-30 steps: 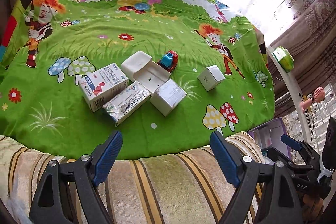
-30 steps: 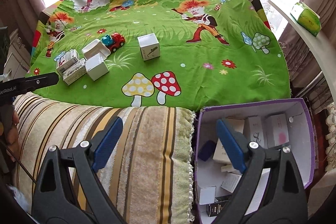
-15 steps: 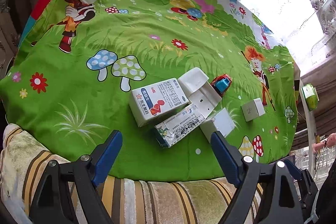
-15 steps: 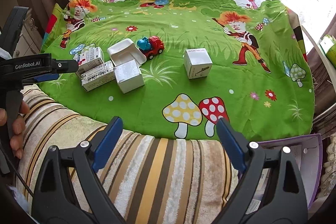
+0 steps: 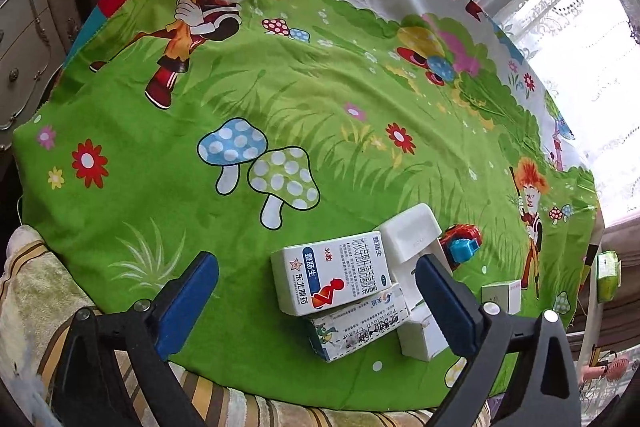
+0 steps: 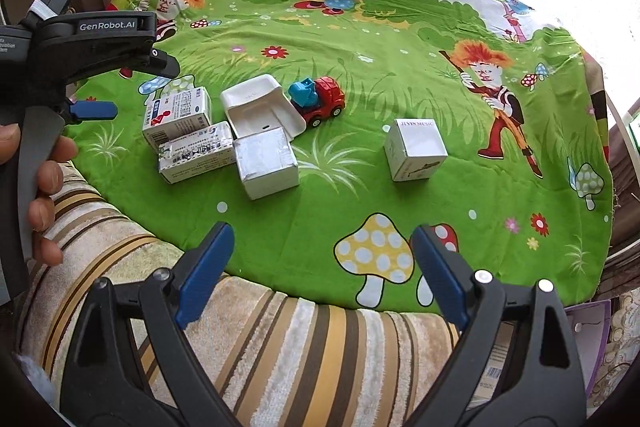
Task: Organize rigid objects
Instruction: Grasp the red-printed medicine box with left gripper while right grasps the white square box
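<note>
On the green cartoon cloth lie a white medicine box with a red figure (image 5: 332,277) (image 6: 178,115), a long printed box (image 5: 358,327) (image 6: 196,157), a plain white cube box (image 5: 422,333) (image 6: 266,163), an open white case (image 5: 412,247) (image 6: 260,109), a red-and-blue toy truck (image 5: 460,245) (image 6: 318,99) and a lone white box (image 6: 416,149) (image 5: 500,295). My left gripper (image 5: 316,301) is open and empty, its jaws on either side of the medicine box, just short of it. My right gripper (image 6: 320,271) is open and empty over the cloth's near edge.
A striped plush cushion (image 6: 280,347) runs along the near edge. A purple storage box (image 6: 588,331) with small cartons sits at the lower right. A dresser (image 5: 28,39) stands to the left; a window with lace curtains (image 5: 560,7) is behind.
My left gripper moved forward and left toward the cluster of boxes, which now fill the space between its jaws. My right gripper swung left from the purple box to face the cloth.
</note>
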Tool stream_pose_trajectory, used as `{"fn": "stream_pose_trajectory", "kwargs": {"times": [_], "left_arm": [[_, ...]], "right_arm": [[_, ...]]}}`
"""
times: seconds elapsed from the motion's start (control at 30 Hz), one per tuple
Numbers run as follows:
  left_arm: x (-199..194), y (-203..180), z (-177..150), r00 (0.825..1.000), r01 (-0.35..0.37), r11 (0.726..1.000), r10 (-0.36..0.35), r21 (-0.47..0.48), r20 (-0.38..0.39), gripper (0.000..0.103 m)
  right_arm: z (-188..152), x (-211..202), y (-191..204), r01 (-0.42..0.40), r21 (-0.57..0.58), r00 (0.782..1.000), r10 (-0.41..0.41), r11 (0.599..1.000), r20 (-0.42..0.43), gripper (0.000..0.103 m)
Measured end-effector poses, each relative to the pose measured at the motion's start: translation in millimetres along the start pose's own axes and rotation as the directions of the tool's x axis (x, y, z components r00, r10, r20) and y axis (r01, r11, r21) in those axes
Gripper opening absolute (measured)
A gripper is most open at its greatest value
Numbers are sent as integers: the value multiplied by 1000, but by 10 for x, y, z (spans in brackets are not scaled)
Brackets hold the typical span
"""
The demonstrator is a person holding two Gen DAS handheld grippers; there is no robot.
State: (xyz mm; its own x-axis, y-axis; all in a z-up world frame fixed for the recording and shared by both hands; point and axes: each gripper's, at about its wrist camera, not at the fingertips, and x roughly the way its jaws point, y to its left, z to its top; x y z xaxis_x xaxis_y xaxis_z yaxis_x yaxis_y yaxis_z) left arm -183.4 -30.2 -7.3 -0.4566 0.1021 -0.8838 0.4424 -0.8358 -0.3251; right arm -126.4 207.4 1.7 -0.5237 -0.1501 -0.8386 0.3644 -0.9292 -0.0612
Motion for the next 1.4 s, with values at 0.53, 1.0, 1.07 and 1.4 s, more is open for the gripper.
{"fn": "stream_pose_trajectory", "kwargs": {"times": [0.53, 1.0, 1.07, 1.4], "left_arm": [[383, -266, -89, 992, -90, 995, 94, 53, -80, 101], [346, -205, -135, 996, -59, 989, 67, 132, -54, 78], [279, -179, -144, 998, -52, 989, 57, 136, -31, 78], [-41, -143, -285, 997, -20, 985, 6, 170, 83, 78]], "right_arm": [[276, 390, 186, -72, -99, 997, 68, 992, -40, 92], [394, 715, 235, -91, -107, 991, 80, 990, -107, 77], [389, 756, 238, -99, -101, 989, 87, 990, -122, 69], [354, 647, 264, -87, -95, 993, 78, 992, -89, 53]]}}
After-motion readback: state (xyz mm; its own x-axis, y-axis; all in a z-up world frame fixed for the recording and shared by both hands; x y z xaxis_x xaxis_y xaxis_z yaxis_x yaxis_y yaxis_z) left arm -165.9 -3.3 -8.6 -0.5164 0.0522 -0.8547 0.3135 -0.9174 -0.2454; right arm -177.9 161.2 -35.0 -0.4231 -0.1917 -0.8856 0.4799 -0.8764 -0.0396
